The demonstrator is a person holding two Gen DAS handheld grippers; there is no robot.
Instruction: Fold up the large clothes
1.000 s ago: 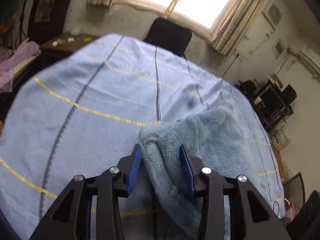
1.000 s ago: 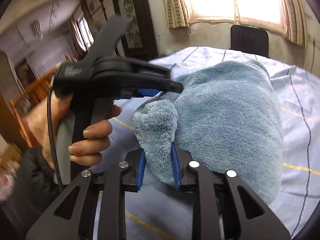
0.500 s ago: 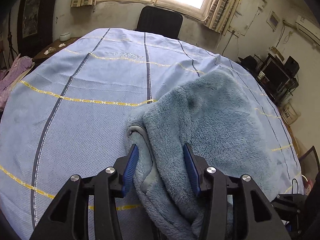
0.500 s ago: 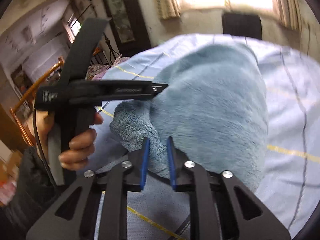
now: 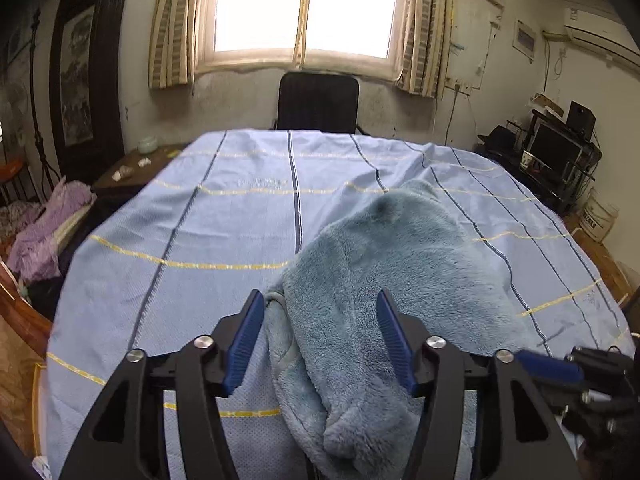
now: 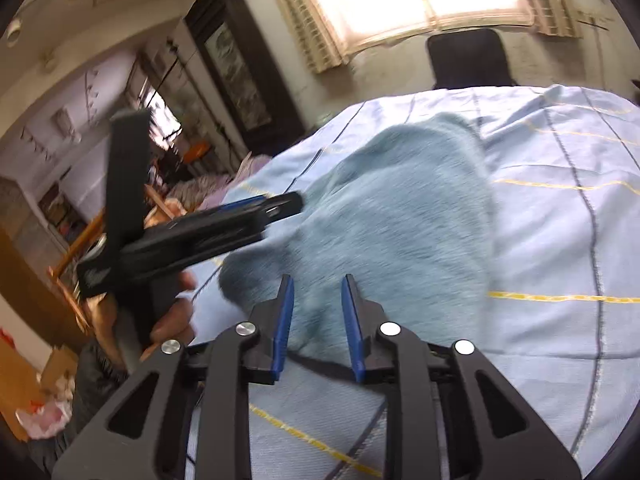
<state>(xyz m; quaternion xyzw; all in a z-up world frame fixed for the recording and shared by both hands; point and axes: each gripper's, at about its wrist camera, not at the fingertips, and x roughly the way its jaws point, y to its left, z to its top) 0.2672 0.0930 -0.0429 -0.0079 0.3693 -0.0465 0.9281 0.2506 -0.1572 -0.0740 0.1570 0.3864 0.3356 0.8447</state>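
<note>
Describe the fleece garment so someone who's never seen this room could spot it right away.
Find the table covered by a light blue striped sheet below the window. The fleece garment lies folded on its near right part; it is the only fuzzy, teal, thick thing on that flat sheet.

No legible text. Faint woven lettering on the sheet [image 5: 262,182], just left of its central dark stripe: unreadable. Pale marking on the left gripper [image 6: 280,208] handle, right wrist view: blurred, unreadable.

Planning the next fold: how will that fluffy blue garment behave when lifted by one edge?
The garment lies slumped in soft folds, so it will probably hang limp. Its thick pile suggests bulk. Likely grippy, not slippery.
</note>
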